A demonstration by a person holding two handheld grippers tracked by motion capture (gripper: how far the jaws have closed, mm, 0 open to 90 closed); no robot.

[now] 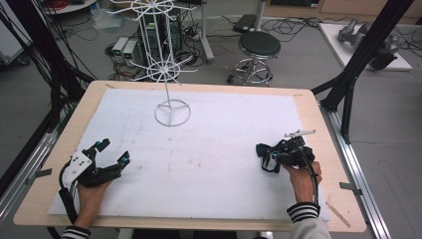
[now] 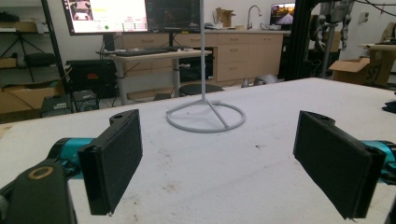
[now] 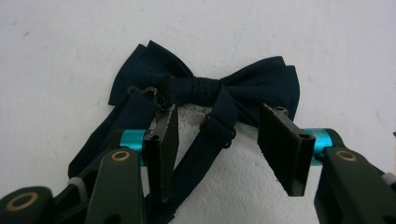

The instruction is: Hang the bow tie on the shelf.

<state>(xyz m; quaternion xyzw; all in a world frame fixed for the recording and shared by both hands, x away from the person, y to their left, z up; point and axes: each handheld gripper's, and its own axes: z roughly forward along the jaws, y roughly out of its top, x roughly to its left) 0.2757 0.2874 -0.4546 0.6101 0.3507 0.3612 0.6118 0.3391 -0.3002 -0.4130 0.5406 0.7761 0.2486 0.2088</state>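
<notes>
— What carries everything here?

— A light wooden table with rounded corners [image 1: 318, 107], almost wholly covered by a white, slightly stained sheet of padding [image 1: 219, 149]; bare wood shows as a border all round.

— And what lies on the sheet?

— Toward the far edge, left of centre, the ring-shaped base of a white wire display stand [image 1: 172, 112] [image 2: 206, 116], its thin pole rising from three spokes. Near the right edge lies a dark navy fabric bow tie [image 1: 267, 157] [image 3: 252, 84], flat on the sheet, its strap [image 3: 126, 121] trailing beside it.
</notes>
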